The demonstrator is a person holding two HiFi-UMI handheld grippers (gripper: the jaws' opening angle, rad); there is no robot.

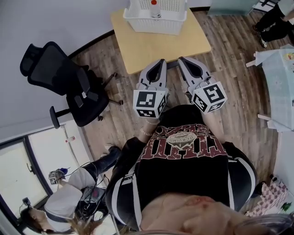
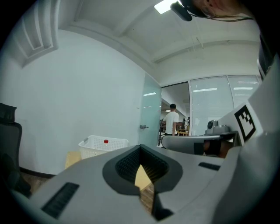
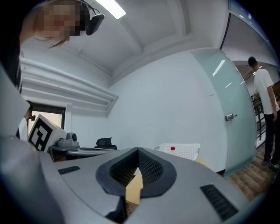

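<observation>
I hold both grippers side by side in front of my chest, pointing at a light wooden table (image 1: pixel 156 46). In the head view the left gripper (image 1: pixel 159 62) and the right gripper (image 1: pixel 183 60) hover just short of the table's near edge. Each has its jaws closed tip to tip with nothing between them. At the table's far end stands a white perforated basket (image 1: pixel 154 20) holding a red-capped object (image 1: pixel 155 3). The left gripper view shows the left gripper (image 2: pixel 141 149) shut, the basket (image 2: pixel 103 145) beyond. The right gripper view shows the right gripper (image 3: pixel 138 151) shut, the basket (image 3: pixel 181 151) ahead.
A black office chair (image 1: pixel 64 82) stands left of the table. A seated person (image 1: pixel 69 197) is at the lower left, another person (image 1: pixel 275 20) at the upper right. A glass-topped table (image 1: pixel 280 69) lies to the right. A frosted glass door (image 2: pixel 149 113) stands beyond.
</observation>
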